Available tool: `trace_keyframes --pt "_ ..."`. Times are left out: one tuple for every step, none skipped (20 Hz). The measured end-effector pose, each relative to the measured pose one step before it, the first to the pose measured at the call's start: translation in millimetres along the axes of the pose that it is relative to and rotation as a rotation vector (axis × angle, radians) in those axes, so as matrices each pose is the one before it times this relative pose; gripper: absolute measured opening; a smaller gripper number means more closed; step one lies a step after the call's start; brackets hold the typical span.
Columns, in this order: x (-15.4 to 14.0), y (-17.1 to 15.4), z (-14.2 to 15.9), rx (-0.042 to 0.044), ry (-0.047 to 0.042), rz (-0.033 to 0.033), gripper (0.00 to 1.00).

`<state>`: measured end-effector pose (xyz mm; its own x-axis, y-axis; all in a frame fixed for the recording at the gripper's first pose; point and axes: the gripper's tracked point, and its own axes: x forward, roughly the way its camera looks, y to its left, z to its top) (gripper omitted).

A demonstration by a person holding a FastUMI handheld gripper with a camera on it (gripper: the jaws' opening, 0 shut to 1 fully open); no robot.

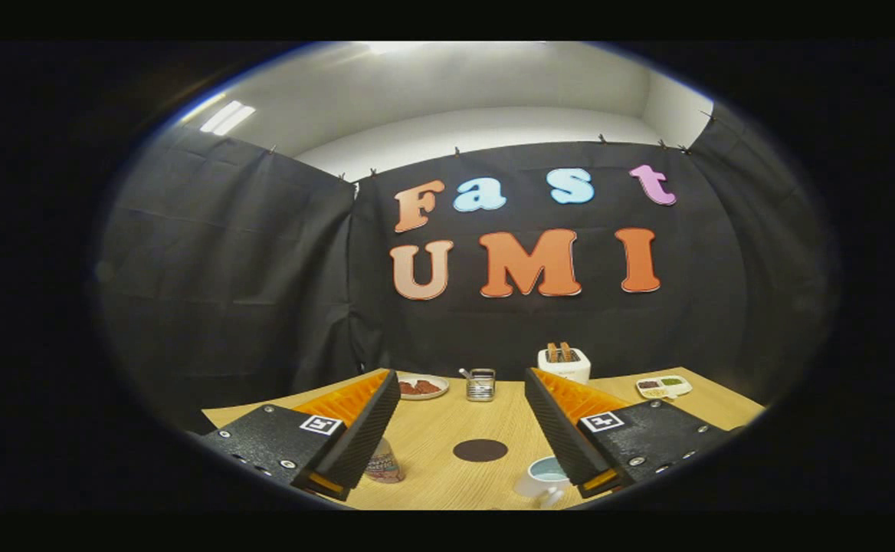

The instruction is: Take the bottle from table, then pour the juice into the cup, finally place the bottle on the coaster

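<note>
We hold the gripper (463, 391) above the table (432, 437), its fingers spread wide with nothing between them. The bottle (383, 463) stands partly hidden by our left finger (355, 429), the cup (545, 478) by our right, the dark coaster (480, 450) between them. Beyond sit a plate (422, 386), a metal holder (480, 384) and a toaster (564, 363).

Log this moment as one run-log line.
claw: open, empty, above table | bottle: on table, partly behind left finger | cup: by right finger | coaster: bare | stage: pre-grasp
</note>
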<state>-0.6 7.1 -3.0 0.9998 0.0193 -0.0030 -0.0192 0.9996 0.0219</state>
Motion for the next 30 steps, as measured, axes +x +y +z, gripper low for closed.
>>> trace_keyframes --pt "-0.18 0.81 -0.50 0.00062 0.00065 0.00152 0.97" --pt "-0.27 -0.46 -2.15 0.00096 0.00339 -0.00176 0.97" --pt "-0.16 0.41 -1.80 0.00128 0.00210 0.00061 0.97" --pt "0.25 0.67 -1.44 0.00314 0.00300 -0.00035 0.97" --pt "-0.78 1.06 -1.97 0.00548 0.00362 0.00187 0.97" --pt "0.48 2.37 -3.19 0.00550 0.00462 0.00442 0.97" --pt "0.36 1.75 -2.77 0.00413 0.00660 0.00332 0.97" --pt "-0.07 1.42 -3.53 0.00117 0.00634 0.00339 0.97" --pt "0.41 1.01 -2.77 0.00076 0.00498 -0.00028 0.97" --pt "-0.41 2.11 -1.90 -0.00182 0.00495 0.00375 0.97" --pt "0.09 1.77 -2.32 -0.00092 0.00468 0.00366 0.97" --pt "-0.31 4.03 -2.38 -0.00137 0.00362 0.00624 0.97" --pt "-0.14 3.29 -2.60 -0.00105 0.00284 0.00471 0.97" --pt "-0.26 2.97 -3.01 -0.00110 0.00302 0.00442 0.97" --pt "0.45 3.54 -3.49 0.00250 0.00483 0.00389 0.97" --pt "1.42 4.02 -5.24 0.00422 0.00841 0.00725 0.97" --pt "-0.19 3.70 -5.37 0.00699 0.00990 0.00893 0.97" --pt "0.66 4.79 -5.38 0.00702 0.01169 0.00916 0.97" --pt "-0.32 3.58 -5.19 0.00730 0.00990 0.00632 0.97" --pt "1.45 3.35 -4.95 0.00471 0.01062 0.00565 0.97" --pt "1.06 3.22 -4.55 0.00268 0.01145 0.00419 0.97" --pt "0.44 4.36 -3.11 0.00062 0.00560 0.00775 0.97" --pt "1.05 4.98 -2.02 0.00026 0.00376 0.00671 0.97" --pt "1.08 4.35 -4.40 -0.00319 0.00445 0.01028 0.97" --pt "1.79 4.79 -4.90 -0.00432 0.00537 0.00665 0.97" --pt "1.09 4.92 -5.96 -0.00536 0.00682 0.00662 0.97" --pt "1.75 4.53 -4.75 -0.00234 0.00915 0.00788 0.97" --pt "2.82 5.92 -8.45 0.00100 0.01229 0.01340 0.97" --pt "3.28 5.10 -8.67 0.00414 0.01448 0.01207 0.97" --pt "2.26 2.92 -9.25 0.00538 0.01965 0.00450 0.97"
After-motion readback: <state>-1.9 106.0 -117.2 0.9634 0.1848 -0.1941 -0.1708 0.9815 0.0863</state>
